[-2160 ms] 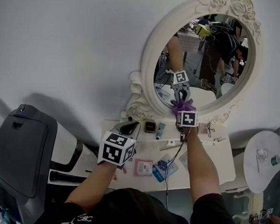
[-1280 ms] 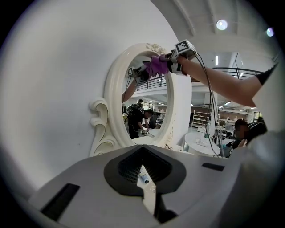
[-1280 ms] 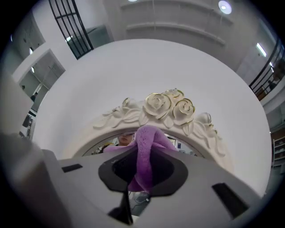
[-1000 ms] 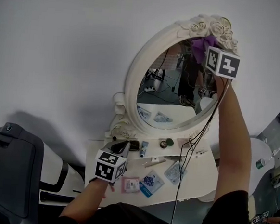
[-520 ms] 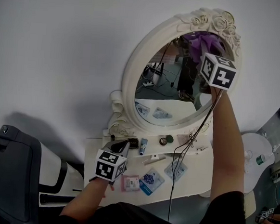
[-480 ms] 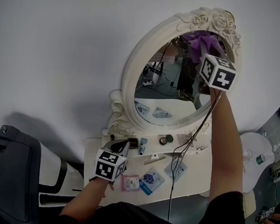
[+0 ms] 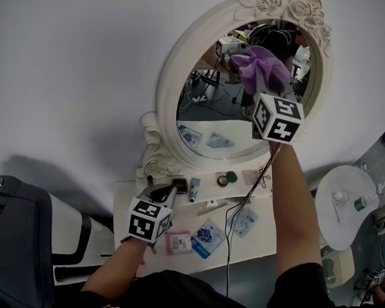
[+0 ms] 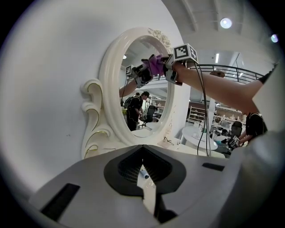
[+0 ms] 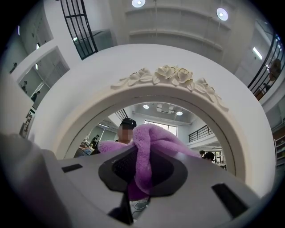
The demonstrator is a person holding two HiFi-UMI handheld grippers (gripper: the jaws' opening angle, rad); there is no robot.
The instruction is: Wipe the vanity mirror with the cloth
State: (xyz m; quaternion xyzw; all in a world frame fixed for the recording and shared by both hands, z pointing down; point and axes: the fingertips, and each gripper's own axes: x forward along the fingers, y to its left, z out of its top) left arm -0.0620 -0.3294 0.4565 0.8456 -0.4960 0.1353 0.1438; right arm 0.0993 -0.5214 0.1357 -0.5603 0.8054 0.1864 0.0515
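An oval vanity mirror in an ornate white frame (image 7: 166, 81) stands on a white dressing table (image 7: 285, 237) against the wall. My right gripper (image 7: 263, 79) is raised to the upper part of the glass (image 7: 208, 121) and is shut on a purple cloth (image 7: 266, 64), which is pressed to the mirror. In the right gripper view the cloth (image 9: 151, 142) bunches between the jaws of the right gripper (image 9: 141, 178), under the frame's rose crest (image 9: 171, 75). My left gripper (image 7: 165, 194) rests low by the mirror's base, shut and empty. In its own view, the left gripper (image 8: 144, 178) looks toward the cloth (image 8: 156, 66).
Small items lie on the table: sachets (image 7: 206, 237), a pink packet (image 7: 177, 243), a tube (image 7: 194, 190) and a round jar (image 7: 223, 181). A black cable (image 7: 229, 233) hangs from the right arm. A grey chair (image 7: 13, 235) stands left and a round white side table (image 7: 344, 205) right.
The right gripper has carried the cloth down from the top edge of the mirror to the upper glass. The left gripper has stayed by the mirror's base.
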